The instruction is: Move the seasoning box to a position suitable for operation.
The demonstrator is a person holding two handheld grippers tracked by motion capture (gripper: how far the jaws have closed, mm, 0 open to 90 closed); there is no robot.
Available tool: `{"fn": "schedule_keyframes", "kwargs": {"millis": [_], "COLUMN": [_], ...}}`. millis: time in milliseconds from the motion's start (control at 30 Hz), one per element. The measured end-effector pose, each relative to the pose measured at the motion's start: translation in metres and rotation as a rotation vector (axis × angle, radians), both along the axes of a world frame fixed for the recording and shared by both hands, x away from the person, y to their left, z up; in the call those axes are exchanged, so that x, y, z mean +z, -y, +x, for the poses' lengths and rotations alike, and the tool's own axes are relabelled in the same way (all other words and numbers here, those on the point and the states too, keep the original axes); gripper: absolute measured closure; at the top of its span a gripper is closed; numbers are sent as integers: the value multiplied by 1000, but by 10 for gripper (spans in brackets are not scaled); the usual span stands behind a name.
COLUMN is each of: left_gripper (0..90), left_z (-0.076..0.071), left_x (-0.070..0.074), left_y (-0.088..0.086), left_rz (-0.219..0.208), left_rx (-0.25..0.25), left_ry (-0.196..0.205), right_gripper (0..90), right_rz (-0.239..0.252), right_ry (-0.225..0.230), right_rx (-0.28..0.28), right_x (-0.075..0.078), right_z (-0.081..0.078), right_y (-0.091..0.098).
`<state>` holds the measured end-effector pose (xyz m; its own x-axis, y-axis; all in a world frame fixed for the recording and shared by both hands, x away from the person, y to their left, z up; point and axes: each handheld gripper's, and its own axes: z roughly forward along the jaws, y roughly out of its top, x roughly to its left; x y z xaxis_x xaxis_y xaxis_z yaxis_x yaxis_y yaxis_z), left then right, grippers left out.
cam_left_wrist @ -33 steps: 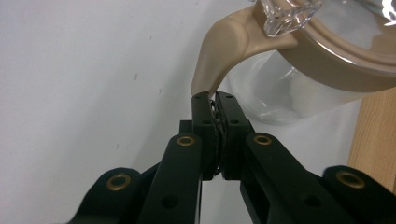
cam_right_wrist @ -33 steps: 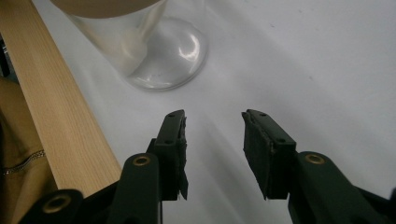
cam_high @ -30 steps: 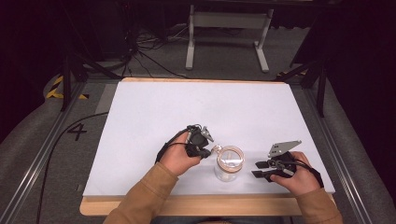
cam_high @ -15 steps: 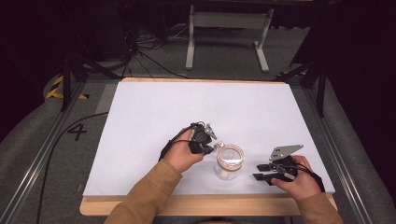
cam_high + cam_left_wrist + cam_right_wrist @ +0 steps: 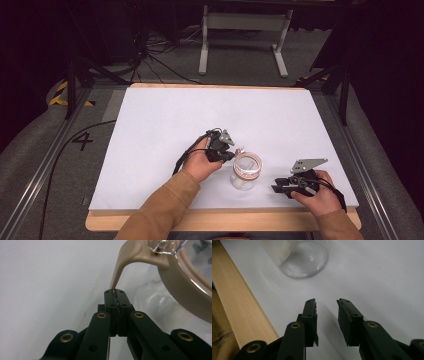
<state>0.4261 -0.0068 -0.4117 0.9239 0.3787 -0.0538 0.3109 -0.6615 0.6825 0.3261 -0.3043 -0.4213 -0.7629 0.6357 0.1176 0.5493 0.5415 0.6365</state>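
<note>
A clear glass jar (image 5: pixel 245 172) with a tan seal ring under its clear lid stands near the table's front edge. A thin tan pull tab (image 5: pixel 120 267) runs down from the ring (image 5: pixel 180 290) on the jar's left side. My left gripper (image 5: pixel 117 293) is shut on the tip of that tab, and in the high view it (image 5: pixel 231 155) sits at the jar's upper left rim. My right gripper (image 5: pixel 276 189) lies low to the right of the jar, apart from it. Its jaws (image 5: pixel 326 303) stand open with nothing between them, pointing toward the jar's base (image 5: pixel 302 257).
The white tabletop (image 5: pixel 210 115) stretches wide behind the jar. A wooden front edge (image 5: pixel 239 307) runs close beside my right gripper. Dark floor, cables and a metal stand (image 5: pixel 240 30) lie beyond the table.
My right gripper has drifted slightly right and toward the front edge, away from the jar. The left gripper has barely moved and stays at the jar's rim.
</note>
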Motion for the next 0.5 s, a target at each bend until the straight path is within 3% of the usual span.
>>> {"fn": "schedule_keyframes", "kwargs": {"millis": [233, 333, 500], "left_gripper": [872, 861, 859], "left_z": [-2, -5, -9], "left_x": [9, 18, 29], "left_y": [-11, -21, -36], "left_rz": [-6, -1, -8], "left_rx": [32, 54, 85], "left_ry": [-46, -44, -50], "right_gripper": [756, 821, 850], "right_rz": [6, 23, 31], "right_ry": [10, 25, 13], "right_rx": [-2, -6, 8], "right_x": [1, 5, 5], "right_z": [1, 2, 6], "right_y": [-3, -6, -12]}}
